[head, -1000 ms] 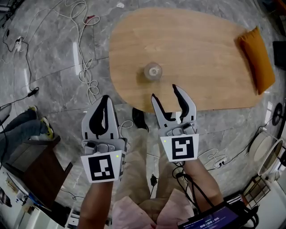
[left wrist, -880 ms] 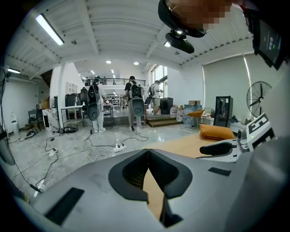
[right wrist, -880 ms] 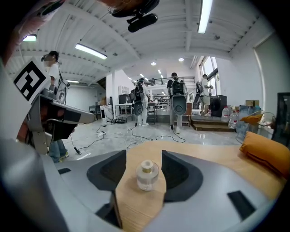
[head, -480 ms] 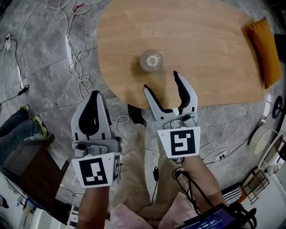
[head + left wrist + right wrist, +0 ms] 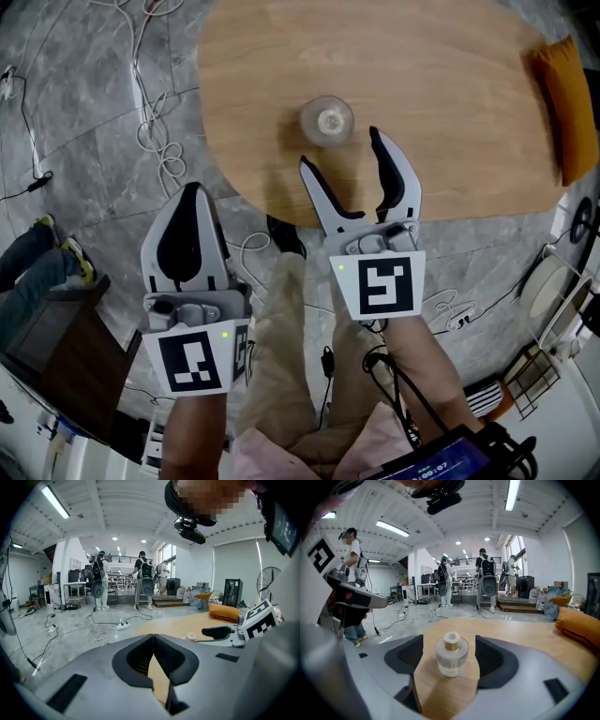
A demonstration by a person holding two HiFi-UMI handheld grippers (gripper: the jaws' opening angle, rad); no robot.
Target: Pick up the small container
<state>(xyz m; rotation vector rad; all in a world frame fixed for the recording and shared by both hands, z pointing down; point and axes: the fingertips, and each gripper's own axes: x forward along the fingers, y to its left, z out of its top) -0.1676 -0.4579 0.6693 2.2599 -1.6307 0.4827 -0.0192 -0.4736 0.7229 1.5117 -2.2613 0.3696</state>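
Note:
The small container (image 5: 327, 120), a clear round jar with a gold neck and white cap, stands upright on the oval wooden table (image 5: 450, 112). My right gripper (image 5: 341, 150) is open just short of it, fingertips level with its near side and not touching. In the right gripper view the container (image 5: 451, 660) sits centred in the gap of the right gripper (image 5: 449, 649). My left gripper (image 5: 191, 190) is shut and holds nothing, hanging over the floor off the table's near edge. In the left gripper view the left gripper (image 5: 153, 637) shows closed jaws, with the container (image 5: 191, 636) far ahead.
An orange cushion (image 5: 568, 98) lies at the table's right end. White cables (image 5: 153, 122) loop on the marble floor to the left. Dark wooden furniture (image 5: 56, 352) stands at the lower left. Several people (image 5: 486, 581) stand far across the hall.
My right gripper has moved forward over the table edge, closer to the container, still open. The left gripper has dropped back slightly and stays shut.

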